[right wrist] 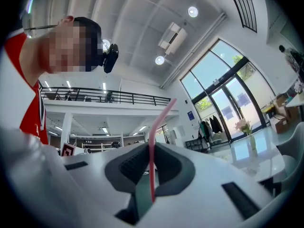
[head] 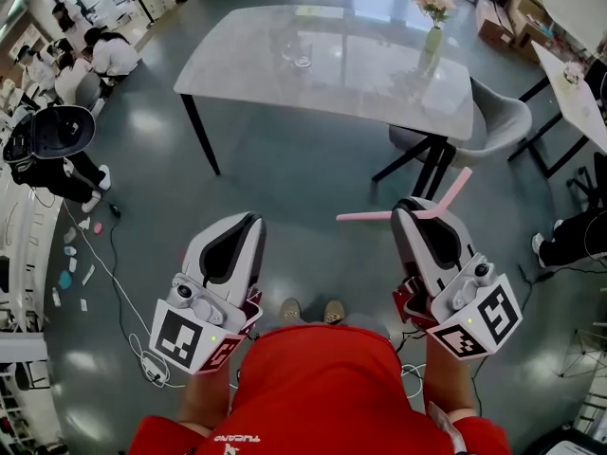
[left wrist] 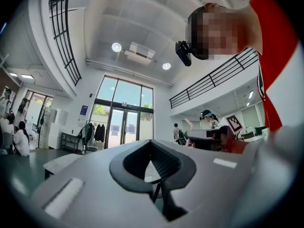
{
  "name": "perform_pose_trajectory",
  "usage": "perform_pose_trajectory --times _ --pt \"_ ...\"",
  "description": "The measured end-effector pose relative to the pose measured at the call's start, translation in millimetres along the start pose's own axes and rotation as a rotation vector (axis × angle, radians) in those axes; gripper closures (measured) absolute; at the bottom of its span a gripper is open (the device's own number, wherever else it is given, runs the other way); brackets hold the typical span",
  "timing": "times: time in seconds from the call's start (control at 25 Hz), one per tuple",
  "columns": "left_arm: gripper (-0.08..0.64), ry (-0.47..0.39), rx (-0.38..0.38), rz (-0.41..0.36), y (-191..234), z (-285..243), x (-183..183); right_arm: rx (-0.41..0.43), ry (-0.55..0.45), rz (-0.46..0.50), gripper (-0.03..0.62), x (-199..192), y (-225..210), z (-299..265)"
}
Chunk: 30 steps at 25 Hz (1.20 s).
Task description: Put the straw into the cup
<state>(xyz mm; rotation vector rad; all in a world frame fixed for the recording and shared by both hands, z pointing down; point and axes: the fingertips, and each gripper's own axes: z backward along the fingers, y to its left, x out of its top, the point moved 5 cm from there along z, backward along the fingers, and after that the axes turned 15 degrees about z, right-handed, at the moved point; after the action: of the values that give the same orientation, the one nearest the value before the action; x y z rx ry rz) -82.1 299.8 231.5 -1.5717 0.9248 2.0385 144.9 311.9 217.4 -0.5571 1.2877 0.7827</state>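
right tongs pinched on the pink straw near its bend. long end pokes out toward the left tongs, short end angles up and away. probably gripped there so 1 free end can tip into the cup. left tongs pressed together, nothing in them. glass cup stands on the surface, well ahead of both tongs.
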Motion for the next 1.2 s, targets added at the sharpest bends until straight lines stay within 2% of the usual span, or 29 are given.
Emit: perform_pose_trajectory --times 0.76,1.0,1.2 --pt "0.554 0.008 0.059 -0.027 -8 -10 -9 0.051 -0.022 -0.021 0.567 -10 -21 1" --pt "0.554 -0.003 0.062 -0.018 3 -18 -19 0.061 -0.013 -0.011 0.568 -20 -27 -8" --pt "0.554 -0.013 0.045 -0.003 38 -42 -11 0.049 0.003 -0.001 0.567 -25 -43 -43"
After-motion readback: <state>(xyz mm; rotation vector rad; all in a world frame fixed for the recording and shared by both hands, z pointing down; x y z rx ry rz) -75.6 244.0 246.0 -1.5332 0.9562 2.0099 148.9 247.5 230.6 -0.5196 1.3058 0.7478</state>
